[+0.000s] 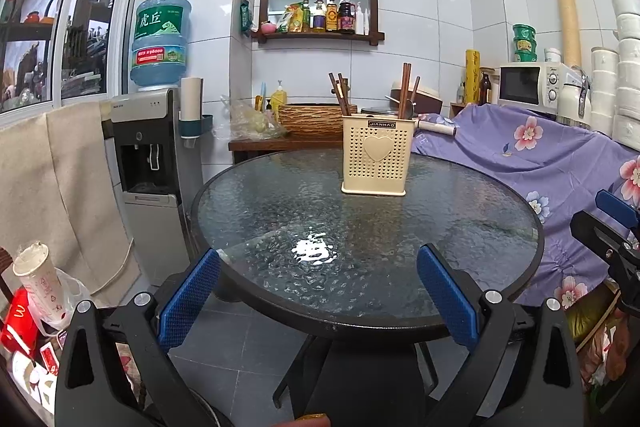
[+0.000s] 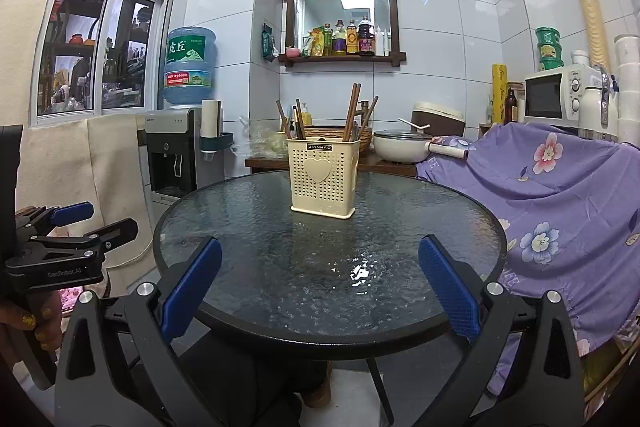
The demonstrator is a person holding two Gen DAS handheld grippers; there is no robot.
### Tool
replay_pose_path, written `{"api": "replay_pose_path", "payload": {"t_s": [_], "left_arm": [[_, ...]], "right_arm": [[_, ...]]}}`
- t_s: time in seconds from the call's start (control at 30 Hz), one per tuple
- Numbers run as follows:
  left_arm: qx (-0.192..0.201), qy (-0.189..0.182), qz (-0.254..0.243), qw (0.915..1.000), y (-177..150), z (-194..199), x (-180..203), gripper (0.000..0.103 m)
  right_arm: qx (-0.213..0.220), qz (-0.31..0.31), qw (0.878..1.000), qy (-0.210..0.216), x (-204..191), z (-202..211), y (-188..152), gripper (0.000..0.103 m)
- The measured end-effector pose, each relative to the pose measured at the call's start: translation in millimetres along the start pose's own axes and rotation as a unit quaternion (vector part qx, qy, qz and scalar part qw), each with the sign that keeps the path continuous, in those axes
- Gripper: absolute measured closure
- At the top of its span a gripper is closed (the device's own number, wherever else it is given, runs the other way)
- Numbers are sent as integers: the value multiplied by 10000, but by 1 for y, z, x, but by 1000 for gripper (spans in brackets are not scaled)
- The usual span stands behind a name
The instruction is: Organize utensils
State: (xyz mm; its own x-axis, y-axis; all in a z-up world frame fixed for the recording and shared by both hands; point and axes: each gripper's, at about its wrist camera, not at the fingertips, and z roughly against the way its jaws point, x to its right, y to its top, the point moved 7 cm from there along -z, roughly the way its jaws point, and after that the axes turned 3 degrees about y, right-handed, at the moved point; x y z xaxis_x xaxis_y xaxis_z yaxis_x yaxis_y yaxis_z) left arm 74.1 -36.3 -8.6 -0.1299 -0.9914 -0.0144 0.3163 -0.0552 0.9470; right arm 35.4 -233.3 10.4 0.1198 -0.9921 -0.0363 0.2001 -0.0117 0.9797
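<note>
- While both grippers hang back at the near edge of the round glass surface [image 1: 256, 211], the cream utensil holder [image 1: 376, 159] stands upright on the far half of it, straight ahead of both and well apart from either.
- Left gripper [image 1: 318, 291]: jaws spread wide with nothing between them; from its view the holder sits slightly right of the centre line.
- Right gripper [image 2: 320, 287]: jaws likewise spread and empty; from its view the holder [image 2: 323, 178] sits almost dead centre, so this one looks the better lined up for a straight reach, though neither is clearly nearer.
- Brown chopsticks [image 1: 405, 89] stand in the holder with their long axes close to vertical, the tops leaning apart: one cluster at the left compartment [image 2: 298, 119], another at the right [image 2: 354, 109]. A grey utensil handle [image 1: 407, 109] also shows at the right side; I cannot tell what it is.
- No loose utensil lies on the glass in either view, so the sorting looks done or very nearly so; this is a judgement from how things lie.
- Any further pick would, I judge, have to come from above, the jaws closing across a near-vertical stick, since the holder's perforated front wall blocks a level approach.
- Risk as I see it: the holder is light and stands free, so a sideways nudge on the tops could tip it.
</note>
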Motion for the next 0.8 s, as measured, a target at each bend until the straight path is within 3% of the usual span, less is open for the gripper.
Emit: {"api": "replay_pose_path", "payload": {"t_s": [0.8], "left_arm": [[-24,-77,9,10000,-1,0,-1,6]], "right_arm": [[-9,-59,10000,16,0,-1,-1,6]]}}
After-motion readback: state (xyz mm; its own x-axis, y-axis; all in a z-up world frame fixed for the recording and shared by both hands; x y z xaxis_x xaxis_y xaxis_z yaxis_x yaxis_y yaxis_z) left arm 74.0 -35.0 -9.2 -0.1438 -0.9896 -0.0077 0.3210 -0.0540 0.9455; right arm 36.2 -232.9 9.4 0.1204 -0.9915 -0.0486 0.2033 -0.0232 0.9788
